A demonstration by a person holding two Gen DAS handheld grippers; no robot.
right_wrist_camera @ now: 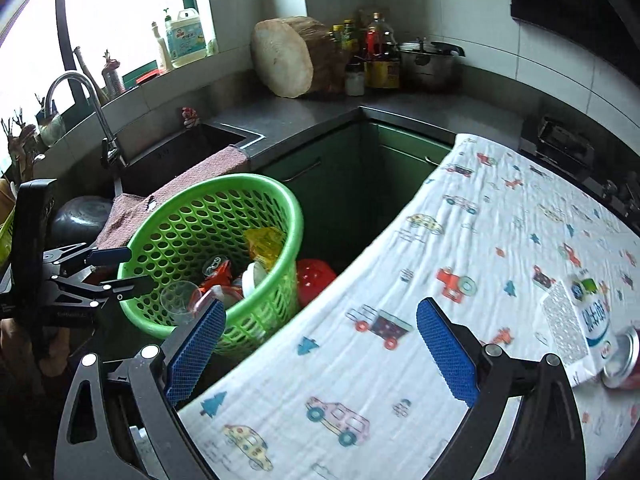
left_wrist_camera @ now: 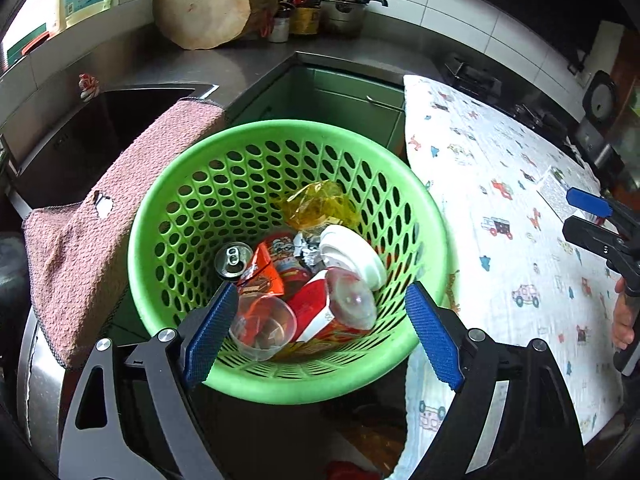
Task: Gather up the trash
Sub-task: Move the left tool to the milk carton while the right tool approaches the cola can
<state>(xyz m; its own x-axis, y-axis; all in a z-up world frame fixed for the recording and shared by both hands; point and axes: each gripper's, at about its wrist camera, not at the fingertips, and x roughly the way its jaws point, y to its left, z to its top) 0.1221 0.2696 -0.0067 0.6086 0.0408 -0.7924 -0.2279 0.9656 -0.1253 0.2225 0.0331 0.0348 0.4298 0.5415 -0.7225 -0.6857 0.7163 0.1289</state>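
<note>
A green perforated basket (left_wrist_camera: 160,216) (right_wrist_camera: 280,208) holds trash: a clear plastic cup (left_wrist_camera: 264,330), a drink can (left_wrist_camera: 234,260), a red carton (left_wrist_camera: 316,312), a white lid (left_wrist_camera: 352,256), a yellow wrapper (left_wrist_camera: 320,204) and red snack wrappers. My left gripper (left_wrist_camera: 320,332) is open and empty just above the basket's near rim; it also shows in the right wrist view (right_wrist_camera: 128,268). My right gripper (right_wrist_camera: 320,356) is open and empty over the table with the car-print cloth (right_wrist_camera: 400,280). On the cloth at the right lie a white milk carton (right_wrist_camera: 580,320) and a red can (right_wrist_camera: 624,360).
A sink (right_wrist_camera: 180,152) with a faucet (right_wrist_camera: 72,92) and a pink towel (left_wrist_camera: 100,208) is left of the basket. A wooden chopping block (right_wrist_camera: 284,56), bottles and a pot (right_wrist_camera: 428,64) stand on the back counter. A red object (right_wrist_camera: 316,280) lies beside the basket.
</note>
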